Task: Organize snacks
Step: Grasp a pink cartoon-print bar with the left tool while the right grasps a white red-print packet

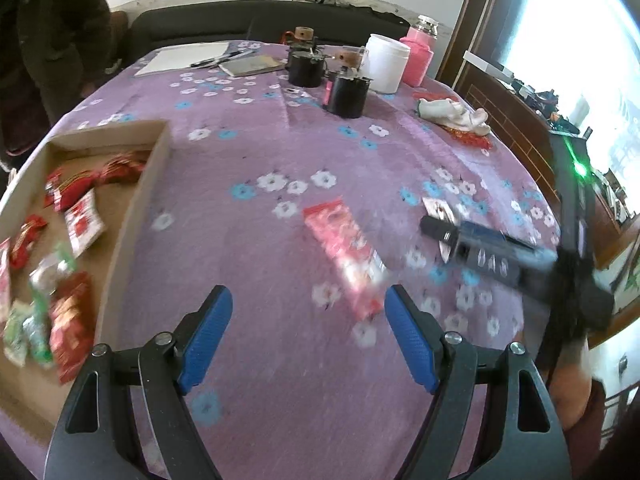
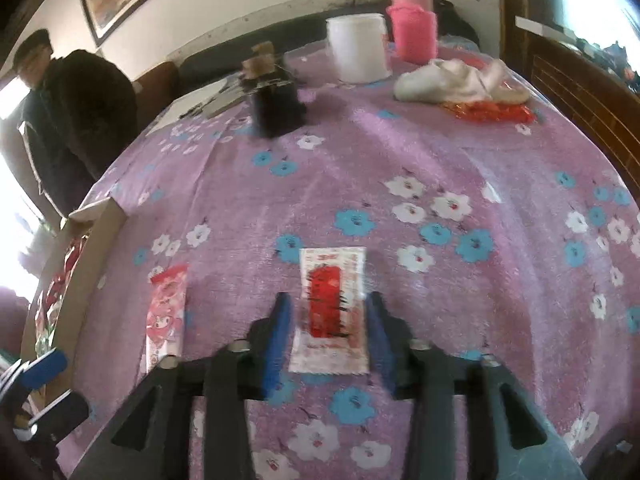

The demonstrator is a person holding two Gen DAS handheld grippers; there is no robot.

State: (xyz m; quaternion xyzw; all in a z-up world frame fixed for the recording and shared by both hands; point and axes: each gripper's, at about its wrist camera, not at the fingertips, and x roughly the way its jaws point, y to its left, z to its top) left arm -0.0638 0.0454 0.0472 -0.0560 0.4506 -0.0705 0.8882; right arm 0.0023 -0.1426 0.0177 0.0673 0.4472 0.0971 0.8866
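- Right wrist view: right gripper (image 2: 326, 336) straddles the white packet (image 2: 332, 312), jaws apart; closing off-centre could push it away.
- Left gripper (image 1: 308, 336) gapes empty; the pink packet (image 1: 344, 260) may slide on the cloth (image 1: 260, 152).

Tablecloth (image 2: 400, 152): purple, printed with white and blue flowers. Box (image 1: 132, 216): plain brown card. Long packet (image 1: 344, 256): pink and red. Sachet (image 2: 330, 308): white with a red panel. Gripper pads (image 1: 208, 336): blue. Tub (image 2: 358, 48): white. Bottle (image 2: 414, 32): pink.

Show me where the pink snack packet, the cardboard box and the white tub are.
pink snack packet (image 1: 344, 256), left wrist view, middle of the wrapper
cardboard box (image 1: 136, 216), left wrist view, its right wall
white tub (image 2: 358, 50), right wrist view, its side
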